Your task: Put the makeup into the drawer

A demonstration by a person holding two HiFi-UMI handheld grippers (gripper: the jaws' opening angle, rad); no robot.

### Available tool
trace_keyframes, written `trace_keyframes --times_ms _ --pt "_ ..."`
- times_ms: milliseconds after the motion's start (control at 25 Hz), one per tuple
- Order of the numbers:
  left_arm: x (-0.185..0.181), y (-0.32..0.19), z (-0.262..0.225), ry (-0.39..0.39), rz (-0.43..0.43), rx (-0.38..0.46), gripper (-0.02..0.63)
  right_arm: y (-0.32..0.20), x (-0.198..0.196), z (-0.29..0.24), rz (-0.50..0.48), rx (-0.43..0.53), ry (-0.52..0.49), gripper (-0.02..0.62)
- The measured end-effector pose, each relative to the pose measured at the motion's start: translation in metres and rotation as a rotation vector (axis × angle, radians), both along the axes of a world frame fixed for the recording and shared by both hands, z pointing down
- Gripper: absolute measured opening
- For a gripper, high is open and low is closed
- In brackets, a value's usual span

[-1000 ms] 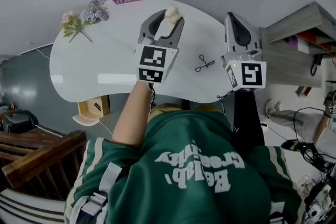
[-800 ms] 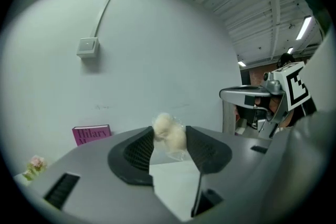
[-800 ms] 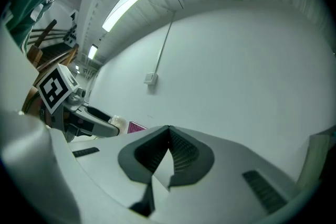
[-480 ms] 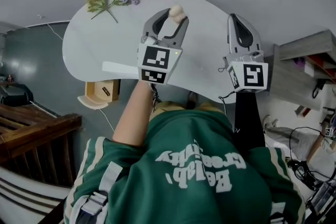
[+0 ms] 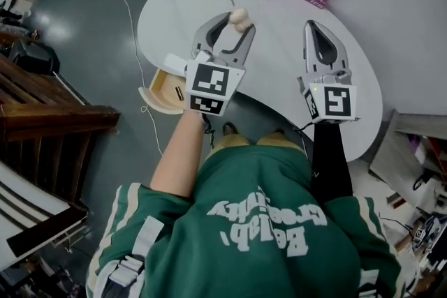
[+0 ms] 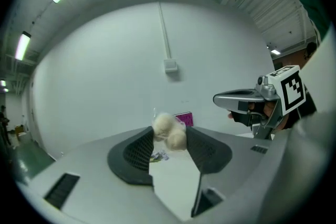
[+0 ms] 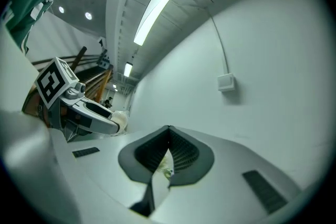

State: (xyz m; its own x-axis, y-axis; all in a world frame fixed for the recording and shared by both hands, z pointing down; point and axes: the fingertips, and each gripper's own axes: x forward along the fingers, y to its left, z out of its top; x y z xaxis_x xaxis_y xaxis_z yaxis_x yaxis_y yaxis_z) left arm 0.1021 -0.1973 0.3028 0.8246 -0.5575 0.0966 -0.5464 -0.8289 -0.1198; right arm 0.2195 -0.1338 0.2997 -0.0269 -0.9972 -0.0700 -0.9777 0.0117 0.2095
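Left gripper (image 5: pixel 235 24) has its jaws pinching the makeup puff (image 5: pixel 239 16) right at the tips (a beige two-lobed blob), held over the white desk (image 5: pixel 279 63). The open wooden drawer (image 5: pixel 165 88) sticks out at the desk's left edge. It's down-left of the jaws, nearer the person, so the left hand's closer. Right gripper (image 5: pixel 312 26) — jaws pressed together, empty.

drawer (image 5: pixel 165 92) partly hidden under table (image 5: pixel 279 31), book (image 6: pixel 185 119) half behind makeup puff (image 6: pixel 169 131), shelf (image 5: pixel 412 150) cut by frame edge
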Motion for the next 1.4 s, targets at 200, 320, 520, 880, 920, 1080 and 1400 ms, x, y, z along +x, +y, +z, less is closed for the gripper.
trace_keyframes --times_ms 200,320,520,880,920,1080,1400 --pt "-0.094 -0.032 0.002 -0.009 -0.152 0.004 0.212 -0.050 -0.088 0.005 -0.156 -0.006 -0.002 0.009" --pt "-0.149 -0.042 0.006 -0.014 -0.253 -0.008 0.212 -0.073 -0.140 0.009 -0.263 -0.011 -0.004 0.009" --pt "-0.230 -0.047 0.013 -0.012 -0.400 -0.022 0.213 -0.098 -0.219 0.012 -0.411 -0.014 -0.008 0.009" --pt "-0.306 -0.043 0.028 -0.005 -0.534 -0.052 0.215 -0.109 -0.302 0.024 -0.559 -0.049 -0.004 0.009" --pt "-0.309 -0.044 0.037 -0.009 -0.540 -0.068 0.215 -0.110 -0.305 0.026 -0.564 -0.055 -0.003 0.009" --pt "-0.322 -0.053 0.104 -0.057 -0.571 -0.194 0.215 -0.116 -0.307 0.034 -0.570 -0.075 0.003 0.009" --pt "-0.331 -0.041 0.258 -0.144 -0.582 -0.519 0.221 -0.116 -0.295 0.051 -0.540 -0.126 0.017 0.009"
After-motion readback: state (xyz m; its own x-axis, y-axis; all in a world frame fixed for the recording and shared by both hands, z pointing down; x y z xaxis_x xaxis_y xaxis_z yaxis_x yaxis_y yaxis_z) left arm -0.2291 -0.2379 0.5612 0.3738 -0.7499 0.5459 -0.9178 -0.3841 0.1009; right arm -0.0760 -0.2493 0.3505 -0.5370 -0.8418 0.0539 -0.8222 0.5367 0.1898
